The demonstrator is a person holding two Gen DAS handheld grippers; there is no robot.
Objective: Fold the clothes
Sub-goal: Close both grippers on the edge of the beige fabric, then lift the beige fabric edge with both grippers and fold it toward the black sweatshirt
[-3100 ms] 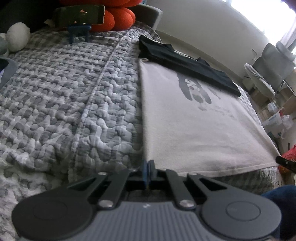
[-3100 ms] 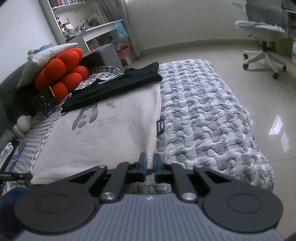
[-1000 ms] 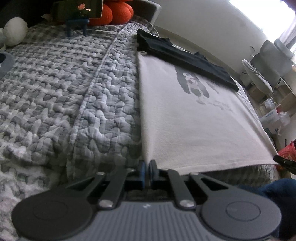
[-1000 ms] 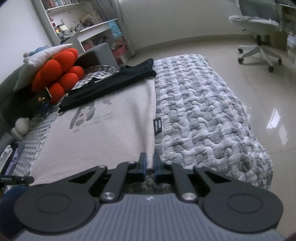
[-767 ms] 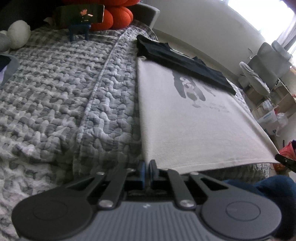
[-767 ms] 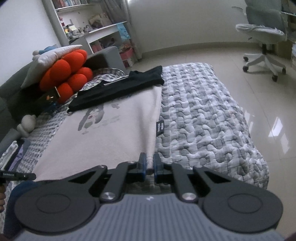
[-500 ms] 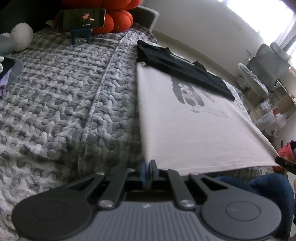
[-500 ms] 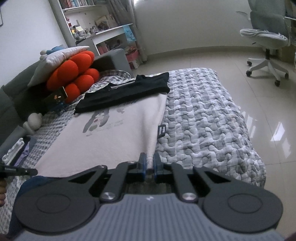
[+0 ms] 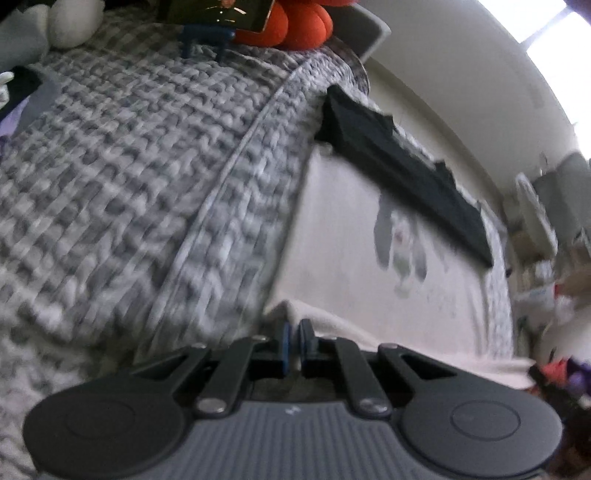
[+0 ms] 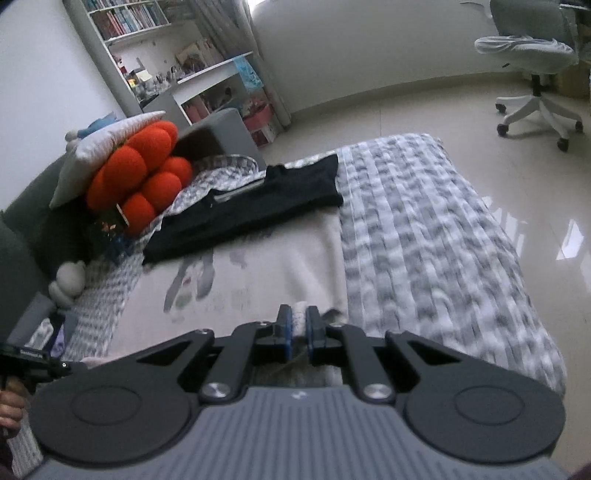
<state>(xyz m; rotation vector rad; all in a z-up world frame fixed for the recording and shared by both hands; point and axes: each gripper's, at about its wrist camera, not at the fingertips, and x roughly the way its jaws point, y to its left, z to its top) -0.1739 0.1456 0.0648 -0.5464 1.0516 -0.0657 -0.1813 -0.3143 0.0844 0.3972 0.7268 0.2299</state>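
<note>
A cream T-shirt (image 9: pixel 343 236) (image 10: pixel 266 280) with a grey dog print lies flat on the grey quilted bed. My left gripper (image 9: pixel 294 328) is shut on its near left hem corner, which bunches up at the blue pads. My right gripper (image 10: pixel 299 317) is shut on the near right hem corner, a fold of cream cloth pinched between its pads. A folded black garment (image 9: pixel 402 173) (image 10: pixel 251 206) lies across the far end of the shirt, over its neck area. The left wrist view is motion blurred.
The bed's quilt (image 9: pixel 129 177) (image 10: pixel 424 236) spreads on both sides. An orange plush cushion (image 10: pixel 144 184) and a phone on a blue stand (image 9: pixel 210 14) sit at the headboard end. A white office chair (image 10: pixel 535 74) stands on the tiled floor. A person's hand (image 10: pixel 11 402) shows at the left.
Both grippers have moved forward over the bed and risen a little, carrying the shirt's hem corners with them. The hem now bunches at the pads. The left view has rolled and blurred.
</note>
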